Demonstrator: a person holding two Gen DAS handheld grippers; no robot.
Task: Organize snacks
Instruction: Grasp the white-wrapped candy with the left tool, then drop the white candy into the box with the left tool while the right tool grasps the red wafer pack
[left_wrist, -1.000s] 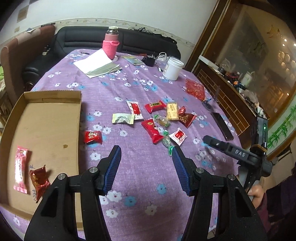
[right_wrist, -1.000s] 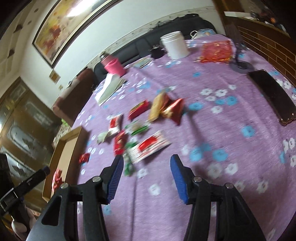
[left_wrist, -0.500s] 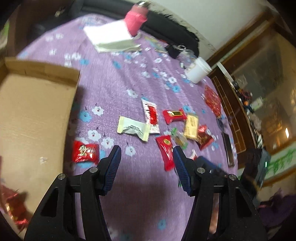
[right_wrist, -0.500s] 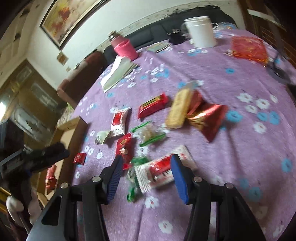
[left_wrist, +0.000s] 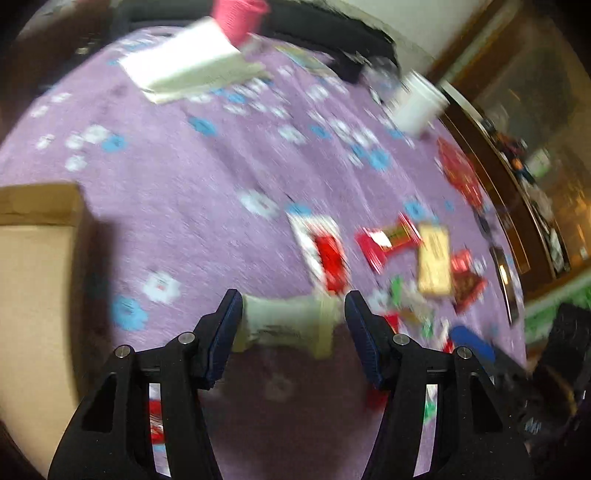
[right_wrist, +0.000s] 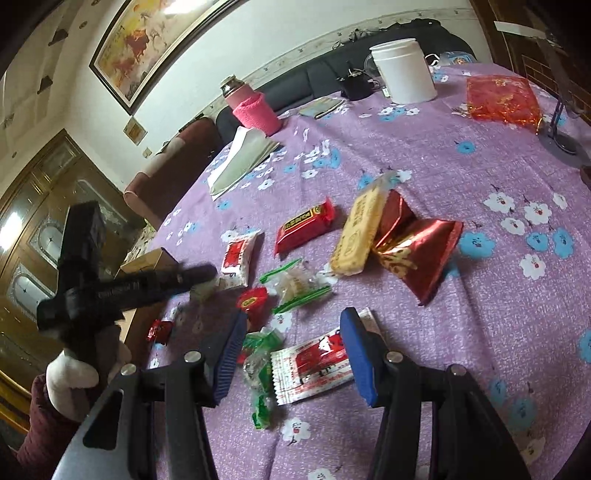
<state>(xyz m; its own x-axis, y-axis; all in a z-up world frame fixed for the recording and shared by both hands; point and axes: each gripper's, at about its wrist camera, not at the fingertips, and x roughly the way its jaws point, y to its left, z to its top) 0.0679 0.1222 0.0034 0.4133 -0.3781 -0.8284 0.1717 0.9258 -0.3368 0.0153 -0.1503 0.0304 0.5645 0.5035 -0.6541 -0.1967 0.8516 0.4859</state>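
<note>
A round table under a purple cloth (right_wrist: 424, 166) printed with blue and white flowers fills both views; the left wrist view is motion-blurred. A flat brown cardboard box (left_wrist: 33, 280) with a low wall is seen at the left edge of the left view. A white cylindrical jar (right_wrist: 404, 70) stands at upper right centre of the right view, a pink ribbed-sleeve bottle (right_wrist: 251, 107) at upper centre, folded white paper (right_wrist: 243, 162) just below it. A crinkly red mesh pouch (right_wrist: 498, 98) lies at upper right.

The snacks are scattered at mid-table: a shiny red foil twist (right_wrist: 417, 243) touching a flat tan biscuit bar (right_wrist: 358, 230), a glossy red bar (right_wrist: 304, 229) to the left of these, a white-and-red sachet (right_wrist: 238, 258), a clear green-edged candy (right_wrist: 295, 286), a small red pack (right_wrist: 255, 301).

The left gripper (left_wrist: 293, 314) is spread wide, a pale cream packet (left_wrist: 286, 323) with crimped ends lying between its blue ribbed pads, not clamped; contact with the left pad cannot be told.

The right gripper (right_wrist: 291, 345) is parted too, above a white-and-red sachet with serrated edge (right_wrist: 314, 365) and green-wrapped candies (right_wrist: 260, 373) at lower centre; nothing is held.
</note>
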